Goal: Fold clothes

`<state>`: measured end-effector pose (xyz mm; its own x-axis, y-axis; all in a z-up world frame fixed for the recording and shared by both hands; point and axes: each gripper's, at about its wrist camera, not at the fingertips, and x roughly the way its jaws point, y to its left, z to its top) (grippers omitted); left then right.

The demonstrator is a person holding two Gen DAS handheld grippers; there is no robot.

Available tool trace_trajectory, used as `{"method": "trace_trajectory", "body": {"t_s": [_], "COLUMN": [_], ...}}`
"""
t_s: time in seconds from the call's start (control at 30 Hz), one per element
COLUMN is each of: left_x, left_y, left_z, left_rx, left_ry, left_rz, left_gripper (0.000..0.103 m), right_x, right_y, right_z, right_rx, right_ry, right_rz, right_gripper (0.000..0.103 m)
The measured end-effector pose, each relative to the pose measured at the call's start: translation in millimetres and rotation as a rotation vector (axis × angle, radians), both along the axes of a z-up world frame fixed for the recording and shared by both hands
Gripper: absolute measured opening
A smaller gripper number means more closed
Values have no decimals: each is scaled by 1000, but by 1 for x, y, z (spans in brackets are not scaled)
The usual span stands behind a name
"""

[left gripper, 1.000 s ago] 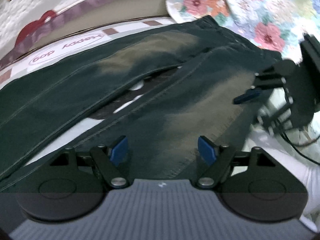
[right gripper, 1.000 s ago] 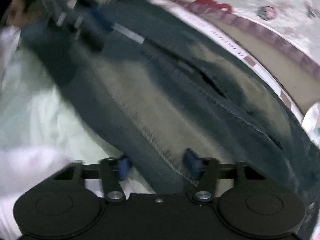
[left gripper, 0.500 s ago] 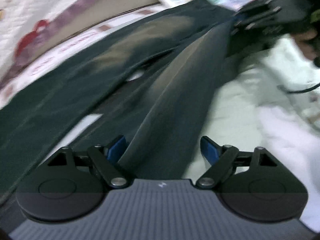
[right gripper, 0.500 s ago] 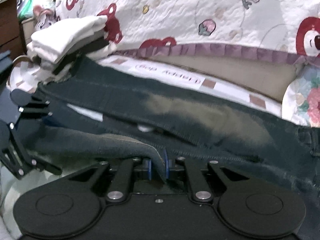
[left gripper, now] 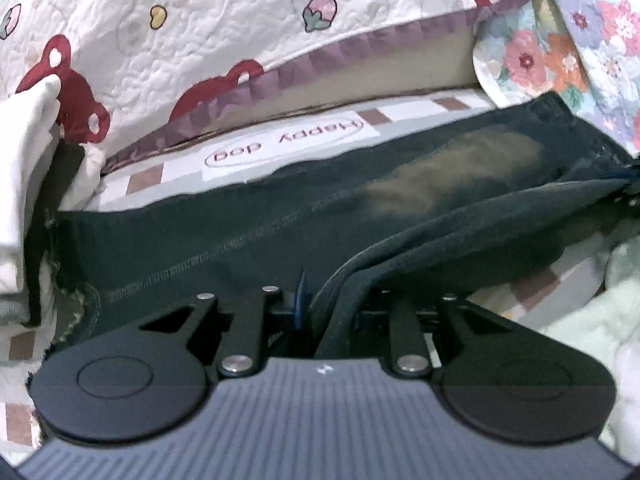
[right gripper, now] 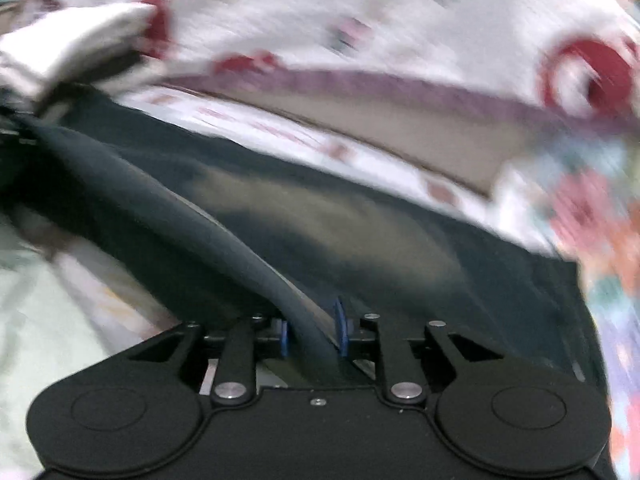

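Gripping the near trouser leg of a dark pair of jeans point(left gripper: 280, 232), the left gripper point(left gripper: 332, 304) has just drawn its fingers nearly together, a thick fold of denim pinched between the blue pads. At the other end of that same leg, the right gripper point(right gripper: 312, 332) has a rolled edge of the jeans running between its fingers point(right gripper: 340, 320); its jaws have just been opening a little after a tighter squeeze, and motion blur leaves it unclear whether both pads press the cloth or only flank it.

Between the two tools the lifted leg sags above the far leg, which lies flat along the bed point(left gripper: 400, 116), waistband end toward the floral pillow point(left gripper: 560, 52) in the left wrist view.

Likely trouble: if the right fingers loosen further, that end could slide free and the leg would drop crooked across its partner. Heavy denim bunched in the left fingers may also pull out under its own weight, or the raised leg may twist while carried over, leaving seams misaligned.

Beneath lies a checked bed sheet printed with the words "Happy dog" point(left gripper: 288, 144). Behind it hangs a white quilt point(left gripper: 240, 12) with red bears and strawberries, edged in purple. Folded white clothes point(left gripper: 24, 184) are stacked at the hem end.
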<state>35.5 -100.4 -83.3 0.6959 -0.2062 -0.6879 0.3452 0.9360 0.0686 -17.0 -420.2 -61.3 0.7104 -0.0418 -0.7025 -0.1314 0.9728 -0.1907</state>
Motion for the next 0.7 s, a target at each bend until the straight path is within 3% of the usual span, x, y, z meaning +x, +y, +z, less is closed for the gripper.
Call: {"method": "trace_trajectory", "body": {"t_s": [0.13,0.17,0.23,0.3,0.33,0.43,0.57,0.7], "left_x": [0,1,3,4,4,4,4,4], "left_y": [6,7,7,6,5,6,7,9], "left_z": [-8,-9,-12,-15,-16,-17,-16,-16], "left_rx": [-7,-8,-6,5,10,21,20,24], "left_ry": [27,31,40,45,45,47,47,45], "left_rz": [16,18,19,21,21,21,26,36], "left_gripper": [23,23,26,27,27,28,31,36], "right_x": [-31,-41,-61,-82,-95,-126,-147,-159], "right_y": [-73,-94,-135,-168,-182,-207,-227,-235], "right_z": [-13,-12,-9,-8,-5,3,-3,-22], "right_rx": [68,199,504,733,789,781,767,823], "right_ry": [54,63,81,66,35,-37,-46,-62], "right_rz": [-216,-235,-256,-313,-364,-527,-695,-829], "right_gripper": [44,52,56,56,57,58,58,58]}}
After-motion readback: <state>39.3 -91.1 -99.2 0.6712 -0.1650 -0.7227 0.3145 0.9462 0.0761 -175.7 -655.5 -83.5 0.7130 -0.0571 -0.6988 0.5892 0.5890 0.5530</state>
